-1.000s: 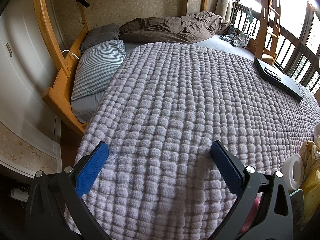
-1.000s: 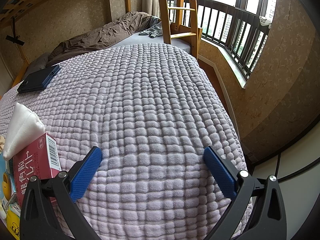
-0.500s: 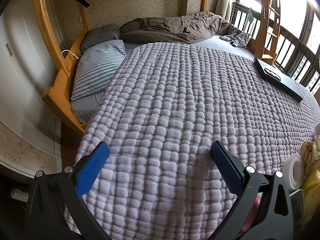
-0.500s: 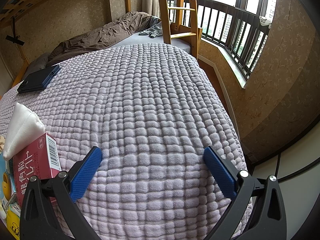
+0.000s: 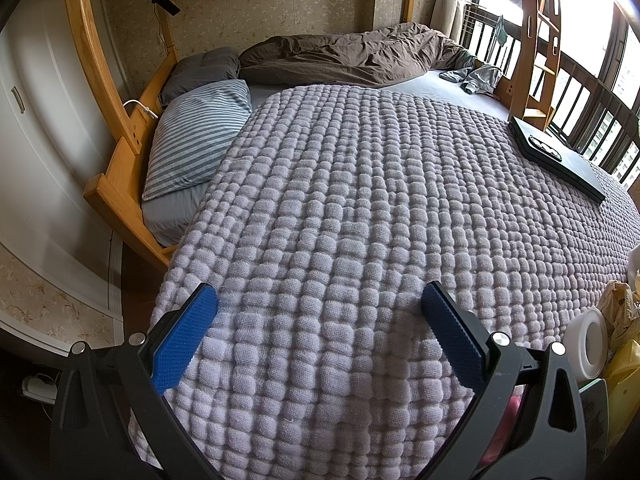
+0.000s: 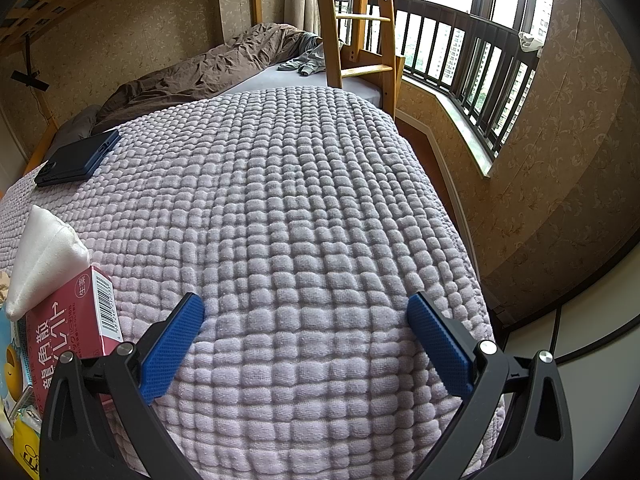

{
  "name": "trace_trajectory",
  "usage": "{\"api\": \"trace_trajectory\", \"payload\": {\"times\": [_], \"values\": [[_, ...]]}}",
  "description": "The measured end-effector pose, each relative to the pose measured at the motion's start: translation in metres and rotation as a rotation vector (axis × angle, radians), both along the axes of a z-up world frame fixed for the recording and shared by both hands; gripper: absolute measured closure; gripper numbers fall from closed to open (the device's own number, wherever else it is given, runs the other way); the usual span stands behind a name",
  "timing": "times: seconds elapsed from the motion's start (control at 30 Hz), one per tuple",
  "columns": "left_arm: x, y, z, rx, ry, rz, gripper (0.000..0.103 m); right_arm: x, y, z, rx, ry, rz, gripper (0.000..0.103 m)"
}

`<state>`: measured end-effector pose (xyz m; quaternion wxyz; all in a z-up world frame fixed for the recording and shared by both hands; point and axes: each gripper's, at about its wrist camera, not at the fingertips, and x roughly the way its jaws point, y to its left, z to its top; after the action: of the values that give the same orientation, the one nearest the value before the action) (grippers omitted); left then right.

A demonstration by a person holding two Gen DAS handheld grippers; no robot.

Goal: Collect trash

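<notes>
Trash lies in a pile on the lilac quilt (image 5: 360, 220) between the two views. At the right edge of the left wrist view I see a white paper cup (image 5: 588, 340) on its side, crumpled tan paper (image 5: 618, 304) and a yellow wrapper (image 5: 624, 368). In the right wrist view a red carton (image 6: 68, 340) and a white wedge-shaped foam piece (image 6: 44, 256) sit at the lower left. My left gripper (image 5: 320, 332) hovers open over bare quilt, left of the cup. My right gripper (image 6: 304, 336) is open too, just right of the carton.
A dark flat case (image 5: 556, 156) lies on the quilt further back. A striped pillow (image 5: 200, 140), a brown duvet (image 5: 348, 56) and a wooden ladder (image 6: 352, 16) are at the far side. The bed's wooden frame (image 5: 120, 200) runs along the left; floor and window wall lie to the right.
</notes>
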<state>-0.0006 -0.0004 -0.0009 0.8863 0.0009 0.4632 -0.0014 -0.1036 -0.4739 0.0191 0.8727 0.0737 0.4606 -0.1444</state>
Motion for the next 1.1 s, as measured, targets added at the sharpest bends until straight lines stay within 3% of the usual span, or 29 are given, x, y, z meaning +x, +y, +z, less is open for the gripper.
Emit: {"api": "trace_trajectory", "payload": {"times": [0.77,0.87,0.93,1.1], "values": [[-0.002,0.002,0.003,-0.003,0.005,-0.019,0.001,0.000,-0.001,0.002,0.002,0.001,0.001,0.004],[0.000,0.004,0.006,-0.023,0.016,-0.020,0.001,-0.001,-0.006,0.013,-0.011,0.014,0.007,0.004],[-0.005,0.010,0.019,-0.055,-0.021,-0.011,0.001,0.001,-0.001,0.020,-0.035,0.008,0.002,0.004],[-0.029,0.018,0.047,-0.115,-0.076,-0.060,0.001,-0.030,0.030,0.068,-0.073,-0.125,0.062,0.004]]}}
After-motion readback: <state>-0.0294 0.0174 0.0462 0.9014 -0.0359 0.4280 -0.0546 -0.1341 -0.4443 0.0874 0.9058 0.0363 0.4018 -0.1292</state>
